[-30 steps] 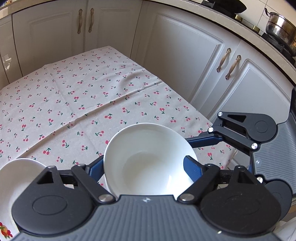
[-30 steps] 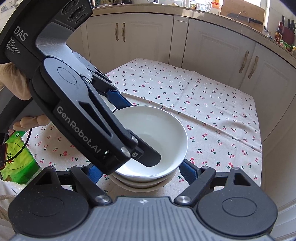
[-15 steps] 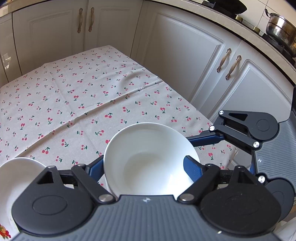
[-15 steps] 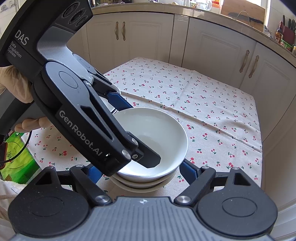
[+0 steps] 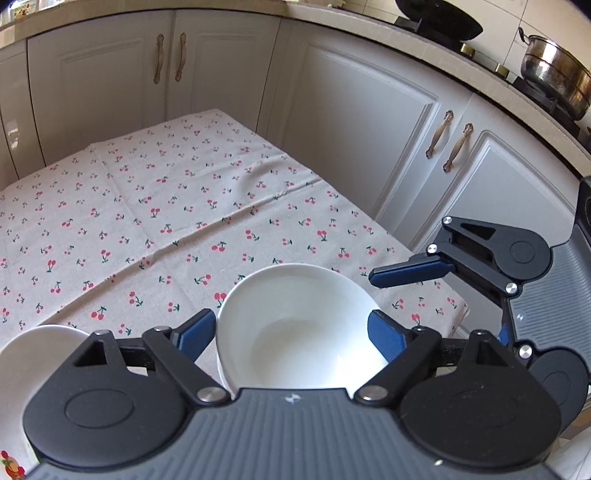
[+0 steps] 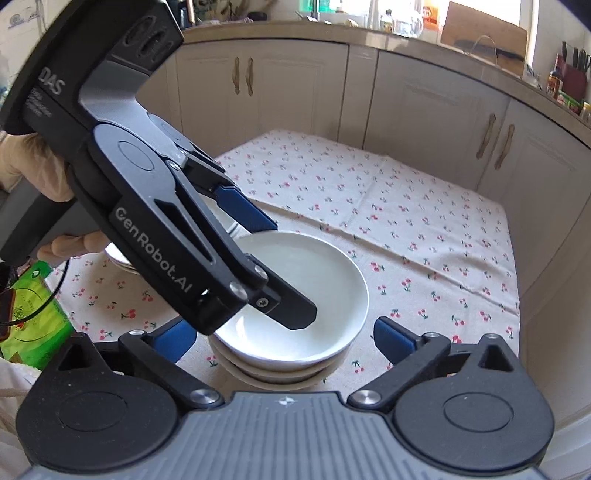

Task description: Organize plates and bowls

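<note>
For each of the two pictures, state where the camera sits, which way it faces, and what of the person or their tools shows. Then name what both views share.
Left wrist: on the left hand-held gripper, facing down over the top bowl; the right hand-held gripper shows alongside.
Right wrist: on the right hand-held gripper, facing down at the same stacked top bowl; the left hand-held gripper and a gloved hand show.
Shared: bowl, cherry tablecloth, cabinets.

Bright daylight coming from window (image 6: 484, 14), glare blowing out there; fisheye bending edges, corners going dark.
</note>
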A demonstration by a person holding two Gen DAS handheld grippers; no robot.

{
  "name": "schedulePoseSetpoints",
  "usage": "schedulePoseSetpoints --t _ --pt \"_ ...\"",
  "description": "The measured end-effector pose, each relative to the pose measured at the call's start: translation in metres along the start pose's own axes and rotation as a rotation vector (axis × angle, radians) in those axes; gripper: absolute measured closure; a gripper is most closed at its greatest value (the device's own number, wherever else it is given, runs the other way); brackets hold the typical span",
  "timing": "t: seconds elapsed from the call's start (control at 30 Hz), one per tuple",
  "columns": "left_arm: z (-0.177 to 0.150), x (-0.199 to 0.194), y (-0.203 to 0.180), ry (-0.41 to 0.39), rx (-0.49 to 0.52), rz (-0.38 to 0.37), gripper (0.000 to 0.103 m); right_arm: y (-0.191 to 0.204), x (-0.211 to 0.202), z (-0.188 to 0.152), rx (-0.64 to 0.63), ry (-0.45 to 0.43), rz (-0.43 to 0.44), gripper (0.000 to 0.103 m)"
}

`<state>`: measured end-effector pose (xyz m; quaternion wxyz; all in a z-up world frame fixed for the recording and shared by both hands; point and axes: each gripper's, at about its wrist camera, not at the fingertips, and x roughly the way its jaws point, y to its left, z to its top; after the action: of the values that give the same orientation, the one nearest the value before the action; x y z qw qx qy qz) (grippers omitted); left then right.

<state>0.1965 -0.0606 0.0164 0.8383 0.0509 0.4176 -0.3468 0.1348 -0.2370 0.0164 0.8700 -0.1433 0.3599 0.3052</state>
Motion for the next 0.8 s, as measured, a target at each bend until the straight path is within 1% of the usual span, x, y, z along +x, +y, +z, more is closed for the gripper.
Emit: schedulePoseSetpoints --t 0.1,0.2,0.27,0.37,0.5,0.6,0.7,0.8 --pt "-0.003 -0.012 -0.001 -0.06 0.011 0.0 0.014 0.002 -0.003 0.001 -0.009 -0.009 -0.016 0.0" --pt "-0.009 -0.023 -0.004 -0.119 0.029 -0.01 0.009 0.003 -0.005 -0.001 0.001 -0.015 -0.016 0.0" --pt "-0.016 -0.03 -0.006 -0.139 0.044 -0.017 0.008 0.004 -0.006 -0.003 0.006 -0.018 -0.018 0.0" --pt "-0.031 -0.037 -0.01 -0.152 0.069 -0.006 0.008 0.005 -0.011 -0.009 0.008 -0.026 -0.024 0.0" --pt "-0.055 -0.04 -0.01 -0.125 0.089 0.015 0.008 0.004 -0.016 -0.02 0.001 -0.02 -0.026 0.0" --pt "-0.068 -0.035 -0.009 -0.077 0.124 0.044 0.008 0.003 -0.015 -0.028 -0.024 0.003 -0.021 0.0" --pt "-0.075 -0.025 -0.005 -0.031 0.156 0.057 0.008 0.0 -0.006 -0.035 -0.062 0.037 -0.012 0.0" --pt "-0.078 -0.014 -0.002 0.007 0.178 0.04 0.008 -0.003 0.009 -0.039 -0.087 0.086 -0.004 0.0"
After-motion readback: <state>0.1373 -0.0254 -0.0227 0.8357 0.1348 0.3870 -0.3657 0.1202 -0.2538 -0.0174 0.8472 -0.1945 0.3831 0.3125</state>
